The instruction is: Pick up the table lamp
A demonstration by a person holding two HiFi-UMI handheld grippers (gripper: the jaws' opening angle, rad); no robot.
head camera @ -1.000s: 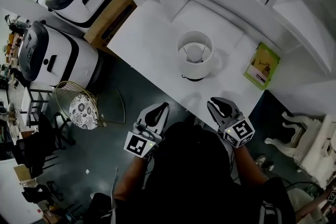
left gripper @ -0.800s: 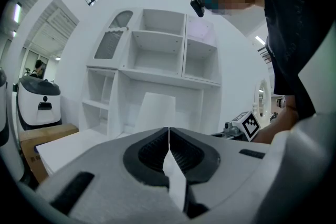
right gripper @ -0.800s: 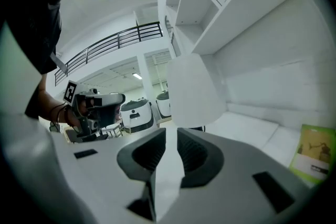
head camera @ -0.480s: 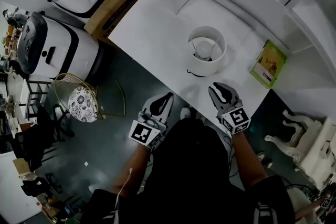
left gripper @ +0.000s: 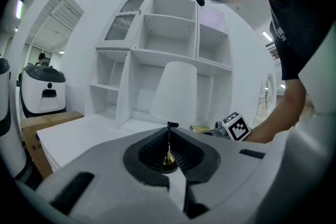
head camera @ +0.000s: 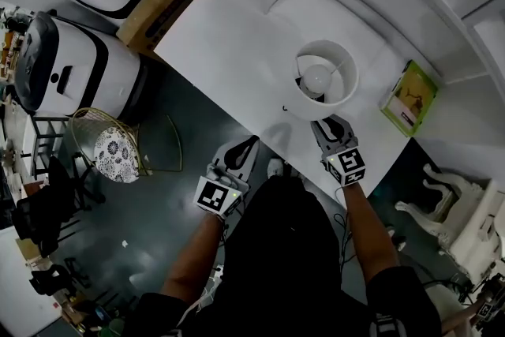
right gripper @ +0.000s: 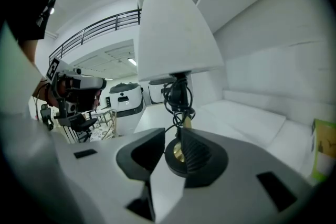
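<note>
The table lamp [head camera: 341, 67] stands on the white table [head camera: 229, 51], its white shade seen from above with the bulb inside. My right gripper [head camera: 325, 125] is open at the near side of the lamp, fingertips under the shade's edge. In the right gripper view the lamp [right gripper: 173, 34] towers close ahead, and its black round base [right gripper: 176, 157] with coiled cord shows between the open jaws of my right gripper [right gripper: 173, 139]. My left gripper [head camera: 241, 147] hangs open beyond the table's near edge, holding nothing. From my left gripper [left gripper: 169, 139] the lamp [left gripper: 176, 92] stands farther off, its pull chain dangling.
A green book [head camera: 410, 99] lies right of the lamp. White shelving [left gripper: 157, 55] rises behind the table. A cardboard box [head camera: 158, 4] and two white machines [head camera: 67, 75] stand to the left, a wire stool [head camera: 110, 154] on the floor, a white ornate chair [head camera: 442, 201] at the right.
My right gripper has moved forward over the table up to the lamp's base. The left gripper has barely shifted and stays off the table edge.
</note>
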